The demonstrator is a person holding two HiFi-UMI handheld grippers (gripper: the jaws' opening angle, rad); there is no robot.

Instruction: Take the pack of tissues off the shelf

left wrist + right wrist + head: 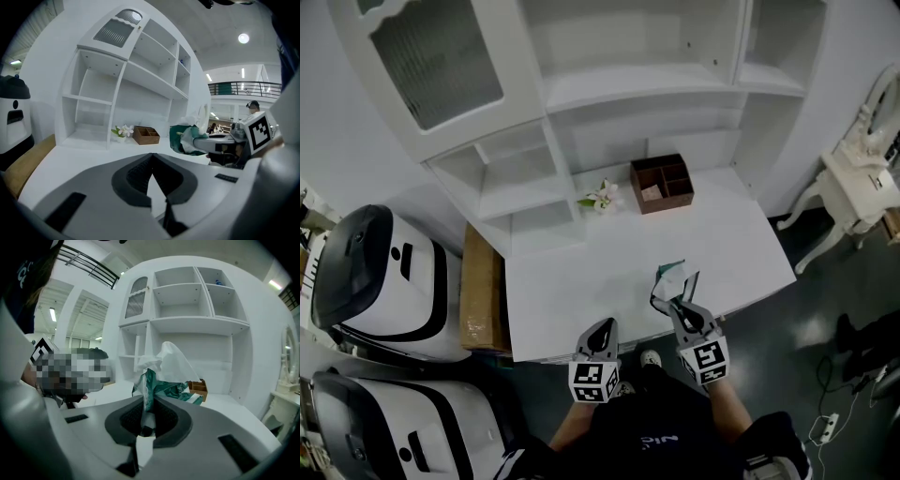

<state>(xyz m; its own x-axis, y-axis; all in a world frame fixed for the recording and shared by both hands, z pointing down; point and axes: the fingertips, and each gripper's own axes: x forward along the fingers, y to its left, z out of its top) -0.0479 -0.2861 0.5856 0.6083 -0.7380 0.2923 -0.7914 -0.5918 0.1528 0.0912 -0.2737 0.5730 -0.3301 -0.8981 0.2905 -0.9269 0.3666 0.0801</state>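
Observation:
The pack of tissues (669, 280), green and white with a white sheet sticking up, hangs just over the front of the white desk (581, 272). My right gripper (682, 302) is shut on its wrapper; in the right gripper view the green edge of the pack (164, 386) is pinched between the pads of that gripper (146, 414). My left gripper (605, 330) sits at the desk's front edge, left of the pack, shut with nothing in it. In the left gripper view the closed left gripper (151, 176) points at the shelves, with the pack (185, 139) off to its right.
A brown wooden divider box (662, 184) and a small white flower (600, 197) stand at the back of the desk below the white shelf unit (628, 89). A cardboard box (481, 291) and white machines (375, 272) are at the left, a white dressing table (861, 178) at the right.

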